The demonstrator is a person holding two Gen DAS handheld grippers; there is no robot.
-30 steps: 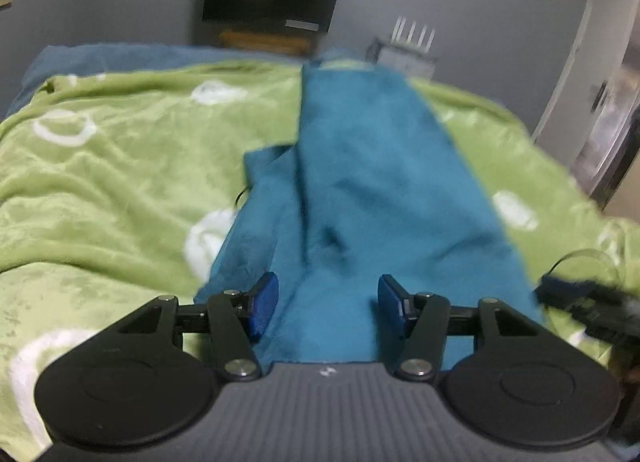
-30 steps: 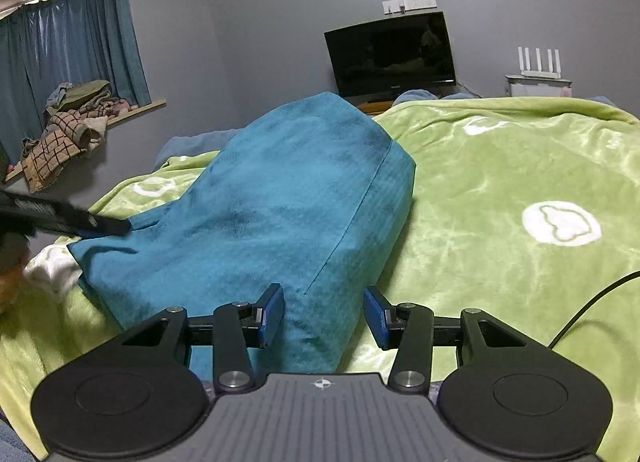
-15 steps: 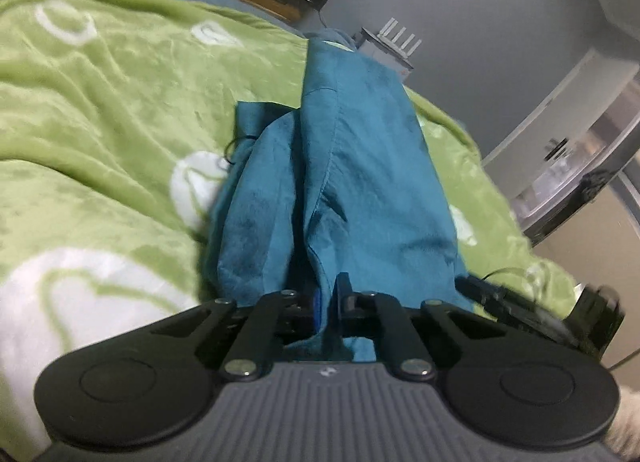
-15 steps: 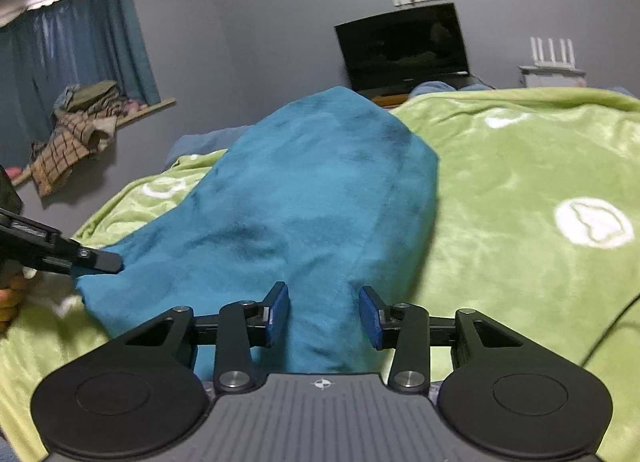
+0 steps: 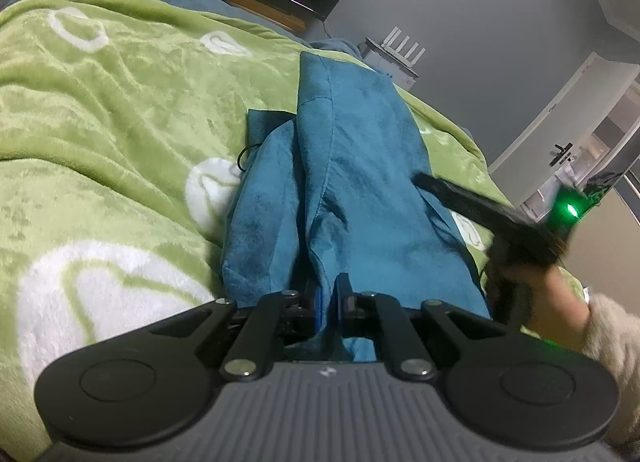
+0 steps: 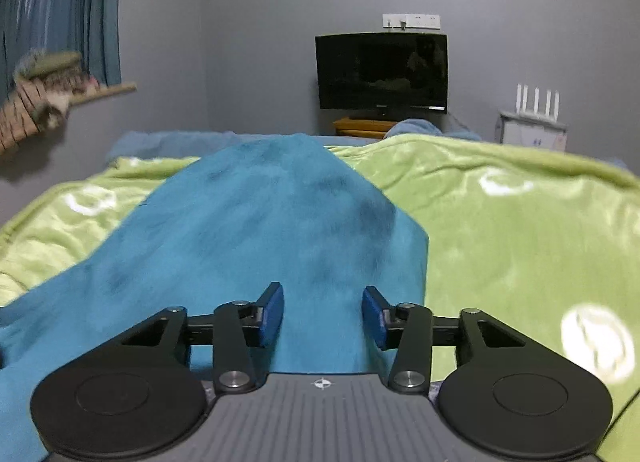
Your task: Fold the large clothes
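While our left tool [image 5: 327,304] is clenched on the garment's [image 5: 352,166] near edge, its length runs away over the bed [image 5: 120,110]; our right tool [image 6: 322,312], released, hovers over the hem.

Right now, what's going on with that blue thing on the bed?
A person is folding a teal garment spread on a green blanket, with a handheld gripper in each hand. The left gripper is shut on the garment's near edge. The right gripper is open, its fingers either side of the fabric, not gripping it. The garment is bunched lengthwise, and the fold isn't finished.
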